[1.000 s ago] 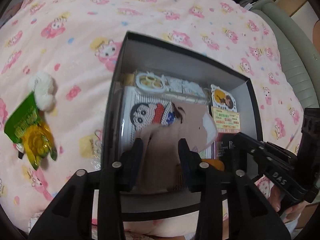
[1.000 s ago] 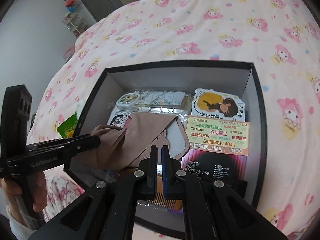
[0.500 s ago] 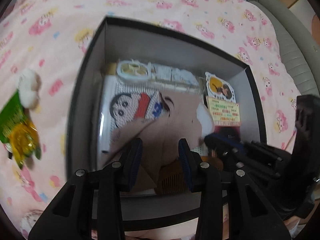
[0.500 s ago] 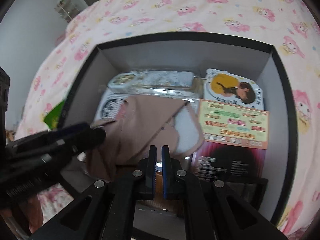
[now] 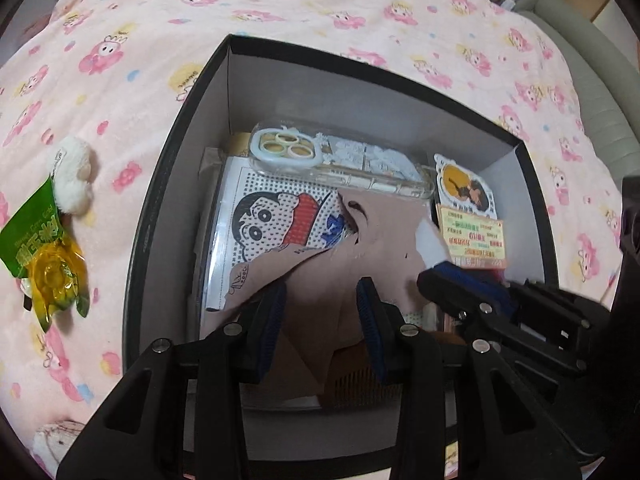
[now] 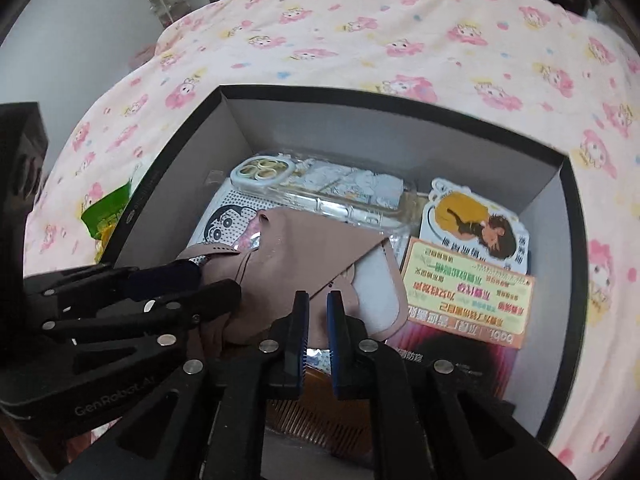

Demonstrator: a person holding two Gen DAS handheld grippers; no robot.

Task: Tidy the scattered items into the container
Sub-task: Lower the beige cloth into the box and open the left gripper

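A black box (image 5: 176,160) with grey walls (image 6: 160,168) sits on a pink patterned bedspread. A brown face mask (image 5: 380,232) lies draped over the items inside it. My left gripper (image 5: 320,316) is shut on the mask's near end, and the fabric fills the gap between its blue pads. From the right wrist view, the left gripper (image 6: 212,282) comes in from the left with the mask (image 6: 312,252) bunched at its tips. My right gripper (image 6: 318,316) is opening: a narrow gap shows, with the mask's edge between the pads. In the left wrist view the right gripper (image 5: 430,274) reaches in from the right.
The box holds a clear phone case (image 5: 340,160), a cartoon bead board (image 5: 280,224), a die-cut sticker (image 5: 468,188), a yellow card (image 5: 472,236), a dark packet (image 6: 448,356) and a brown comb (image 6: 320,412). On the bedspread left of the box lie a green sweet packet (image 5: 36,248) and a white plush (image 5: 72,176).
Both grippers have sunk toward the box, and the mask has come down from hanging onto the items inside. The right gripper's pads have parted slightly.
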